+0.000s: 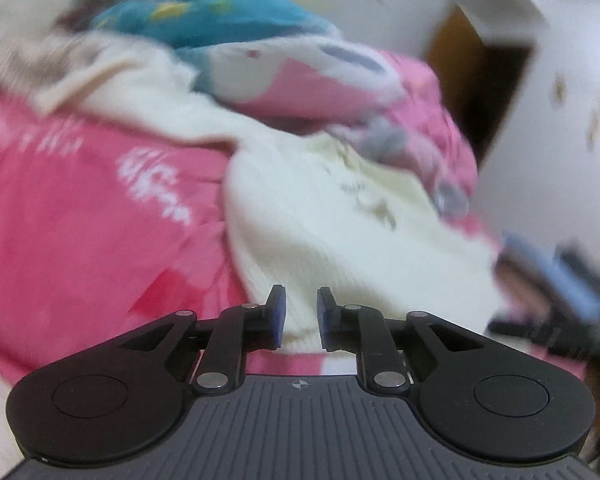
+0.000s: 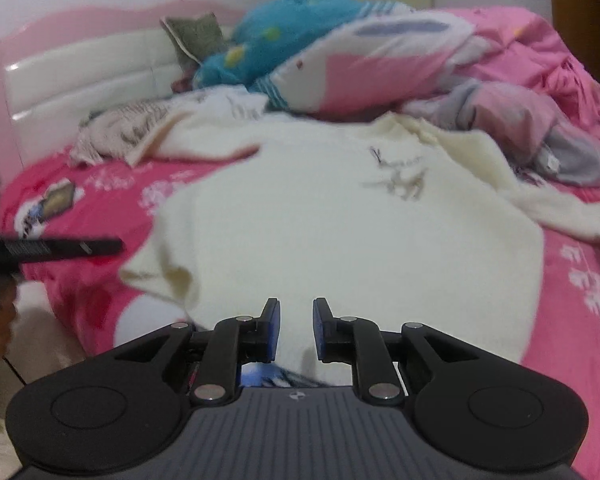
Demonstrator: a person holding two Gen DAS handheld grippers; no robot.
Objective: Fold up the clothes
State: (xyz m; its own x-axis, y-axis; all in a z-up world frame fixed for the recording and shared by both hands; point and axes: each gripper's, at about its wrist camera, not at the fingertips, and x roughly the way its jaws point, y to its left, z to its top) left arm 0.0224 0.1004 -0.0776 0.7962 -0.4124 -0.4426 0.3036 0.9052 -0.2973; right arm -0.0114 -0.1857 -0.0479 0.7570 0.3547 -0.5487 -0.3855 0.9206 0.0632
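Pink bed [image 2: 580, 240], cream sweater [image 2: 340, 240] flat, long axis toward headboard [image 2: 80, 68], L/R jaws parted, holding nothing.

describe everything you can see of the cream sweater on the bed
The cream sweater looks like soft, fuzzy knit with a small grey motif on its chest. It lies spread out and unfolded on the pink bedsheet, hem toward the cameras, one sleeve trailing right, the left edge rumpled. Its top reaches the heap of bedding. The left gripper and right gripper are both open over the hem, gripping nothing.
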